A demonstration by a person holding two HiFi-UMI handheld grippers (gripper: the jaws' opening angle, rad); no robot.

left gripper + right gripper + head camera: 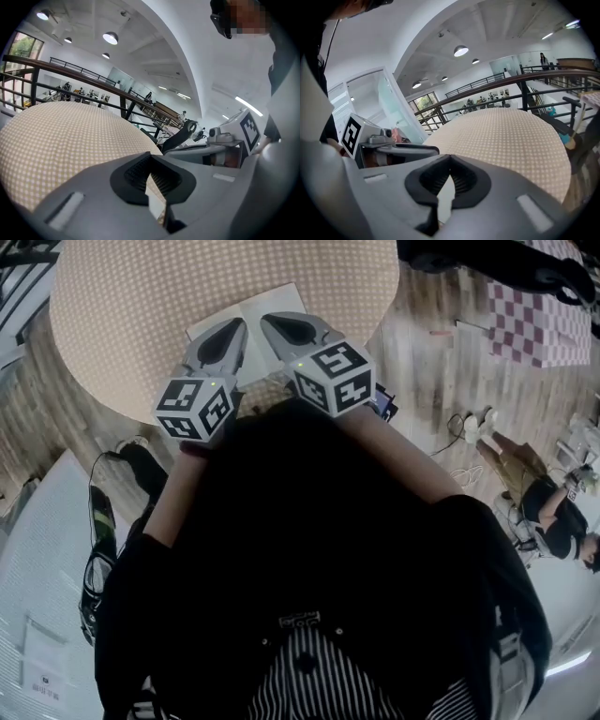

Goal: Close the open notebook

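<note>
The left hand-held gripper [234, 329] and the right hand-held gripper [272, 324] both have their jaws pressed together and hold nothing. They hover side by side over the open notebook [272, 298]. The notebook lies with its white pages up near the near edge of the round bench [169, 287], which is covered in a dotted cloth.

Head view overhead, gripper views along table [141, 315]
</note>
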